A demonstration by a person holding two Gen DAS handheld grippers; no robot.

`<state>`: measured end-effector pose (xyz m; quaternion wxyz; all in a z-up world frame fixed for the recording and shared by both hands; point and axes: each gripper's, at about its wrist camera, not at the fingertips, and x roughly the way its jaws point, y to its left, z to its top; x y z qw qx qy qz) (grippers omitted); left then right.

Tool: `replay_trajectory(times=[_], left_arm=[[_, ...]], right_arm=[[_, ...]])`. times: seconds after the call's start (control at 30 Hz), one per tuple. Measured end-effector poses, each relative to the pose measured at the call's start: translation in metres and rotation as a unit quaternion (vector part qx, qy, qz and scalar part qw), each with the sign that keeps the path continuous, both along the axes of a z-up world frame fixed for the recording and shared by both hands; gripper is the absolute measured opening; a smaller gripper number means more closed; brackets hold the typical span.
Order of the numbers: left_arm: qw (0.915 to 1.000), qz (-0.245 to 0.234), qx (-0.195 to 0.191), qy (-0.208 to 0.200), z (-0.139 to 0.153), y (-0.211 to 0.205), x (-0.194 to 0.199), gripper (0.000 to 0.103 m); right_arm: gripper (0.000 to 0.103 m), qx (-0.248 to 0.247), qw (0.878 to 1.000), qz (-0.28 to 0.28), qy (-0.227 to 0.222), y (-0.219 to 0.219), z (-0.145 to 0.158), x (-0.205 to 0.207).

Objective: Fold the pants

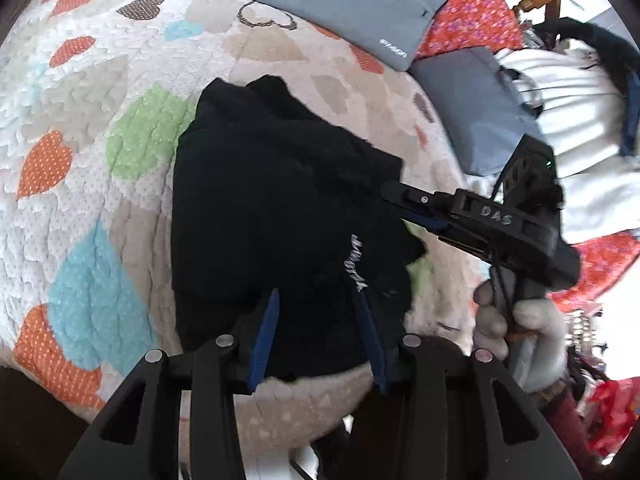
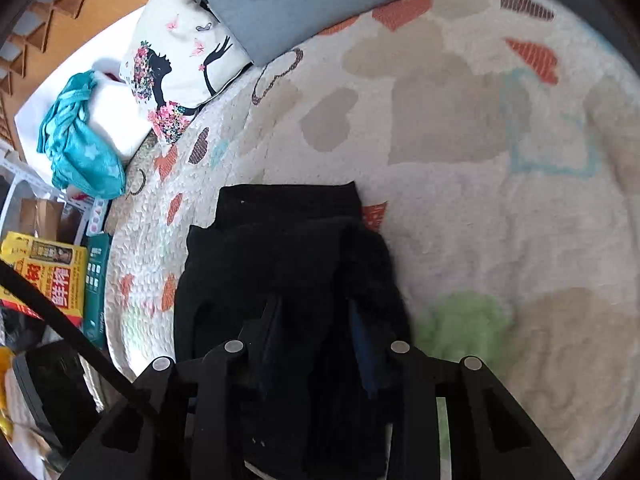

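Black pants [image 1: 280,200] lie folded in a bundle on a quilted bedspread with heart patches [image 1: 80,100]. My left gripper [image 1: 316,300] hovers over the bundle's near edge, jaws apart, nothing between them. The right gripper [image 1: 400,200] reaches in from the right in the left wrist view, its fingers at the bundle's right edge. In the right wrist view the pants [image 2: 288,248] lie under my right gripper [image 2: 316,312], whose jaws stand apart with black cloth lying between and under them.
A folded grey garment [image 1: 352,4] and another grey one [image 1: 472,112] lie at the far side. A printed pillow [image 2: 180,60] and teal cloth [image 2: 80,136] lie at the bed's left edge; boxes [image 2: 48,280] stand beyond it. A white garment [image 1: 568,120] lies right.
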<state>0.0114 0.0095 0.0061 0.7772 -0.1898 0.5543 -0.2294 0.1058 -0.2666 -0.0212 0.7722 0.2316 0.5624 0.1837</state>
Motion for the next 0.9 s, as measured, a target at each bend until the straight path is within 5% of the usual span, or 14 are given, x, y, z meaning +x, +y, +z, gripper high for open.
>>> replay_trajectory(times=[0.13, 0.3, 0.43, 0.57, 0.63, 0.67, 0.9], left_arm=[[0.9985, 0.023, -0.032, -0.037, 0.020, 0.025, -0.013, 0.039], [0.9990, 0.039, -0.020, -0.008, -0.015, 0.018, -0.005, 0.039], [0.9979, 0.028, 0.032, -0.049, -0.019, 0.000, -0.015, 0.039], [0.9975, 0.025, 0.027, -0.060, -0.022, 0.001, -0.015, 0.039], [0.9976, 0.024, 0.018, -0.062, -0.024, 0.004, -0.015, 0.039], [0.9976, 0.023, 0.015, -0.063, -0.025, 0.005, -0.015, 0.039], [0.9956, 0.021, 0.033, -0.085, -0.027, 0.004, -0.016, 0.039]], right_arm=[[0.041, 0.012, 0.998, 0.021, -0.052, 0.005, 0.040, 0.008], [0.045, 0.009, 0.988, 0.135, -0.073, 0.083, 0.062, 0.037], [0.051, -0.061, 0.970, 0.227, -0.065, 0.150, 0.045, 0.057], [0.052, -0.156, 0.940, 0.292, -0.081, 0.186, 0.018, 0.062], [0.034, -0.163, 0.931, 0.322, -0.061, 0.192, 0.008, 0.063], [0.008, -0.168, 0.926, 0.333, -0.051, 0.196, 0.006, 0.063], [0.006, -0.238, 0.911, 0.333, -0.053, 0.225, -0.003, 0.082]])
